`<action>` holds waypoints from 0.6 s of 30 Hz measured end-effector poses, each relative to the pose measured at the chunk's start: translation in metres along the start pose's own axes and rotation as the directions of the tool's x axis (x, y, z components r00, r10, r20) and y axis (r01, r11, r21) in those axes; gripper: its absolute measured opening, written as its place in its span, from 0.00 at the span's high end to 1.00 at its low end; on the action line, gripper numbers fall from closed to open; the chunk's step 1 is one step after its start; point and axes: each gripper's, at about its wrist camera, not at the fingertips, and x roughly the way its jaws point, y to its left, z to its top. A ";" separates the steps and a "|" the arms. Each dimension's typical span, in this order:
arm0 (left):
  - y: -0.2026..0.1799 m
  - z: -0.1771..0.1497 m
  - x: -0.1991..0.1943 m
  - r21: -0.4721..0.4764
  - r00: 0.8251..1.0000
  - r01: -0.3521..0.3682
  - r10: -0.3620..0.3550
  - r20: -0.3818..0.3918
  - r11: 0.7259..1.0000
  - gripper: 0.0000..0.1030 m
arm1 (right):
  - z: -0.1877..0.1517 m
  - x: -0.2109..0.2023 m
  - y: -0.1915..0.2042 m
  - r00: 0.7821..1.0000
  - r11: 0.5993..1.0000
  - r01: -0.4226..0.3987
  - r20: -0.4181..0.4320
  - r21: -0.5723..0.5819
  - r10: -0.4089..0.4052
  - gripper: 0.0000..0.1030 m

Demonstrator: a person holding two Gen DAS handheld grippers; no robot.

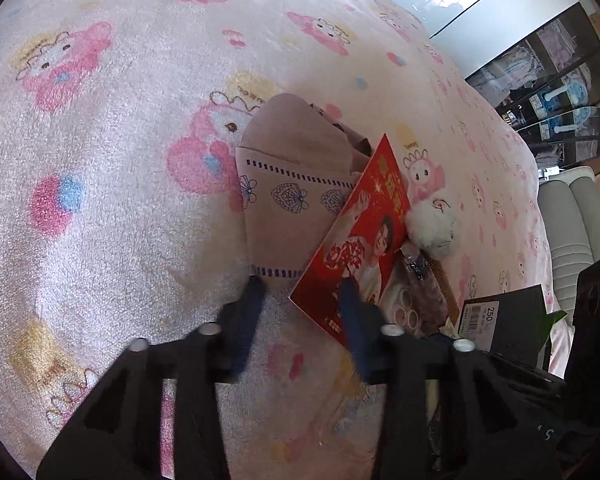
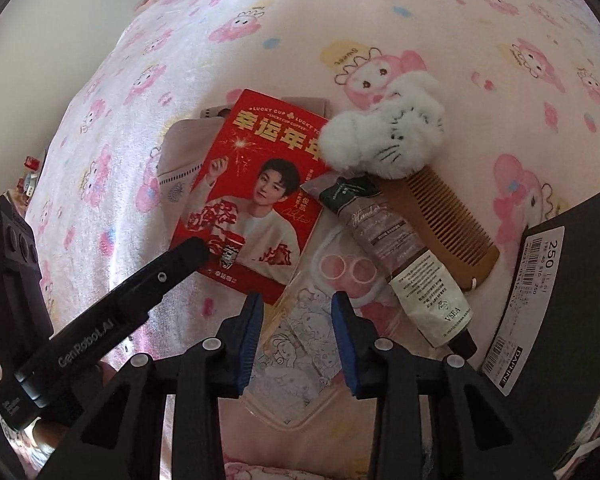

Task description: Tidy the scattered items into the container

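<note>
A red printed card (image 2: 256,200) lies on a beige patterned cloth (image 1: 292,184) on the pink blanket. Right of the card are a white fluffy cat toy (image 2: 384,140), a wooden comb (image 2: 440,216), a hand-cream tube (image 2: 400,256) and a clear packet with pink rings (image 2: 340,272). My left gripper (image 1: 302,292) is open at the card's (image 1: 364,232) lower corner, its right finger over the card and only blanket in the gap. The right gripper (image 2: 298,308) hovers open over the clear packet. A black box (image 2: 560,320) with a white label stands at the right.
The pink cartoon-print blanket (image 1: 120,160) covers the whole bed. A grey padded seat (image 1: 568,220) and a glass-fronted cabinet (image 1: 548,76) stand beyond the bed's right edge. A white wall (image 2: 60,20) rises on the bed's far left side.
</note>
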 end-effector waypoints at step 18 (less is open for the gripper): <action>0.052 -0.075 -0.066 -0.126 0.988 -0.149 0.154 0.026 0.981 0.43 | -0.021 0.023 0.005 0.971 0.981 -0.193 -0.142 0.022 0.194 0.68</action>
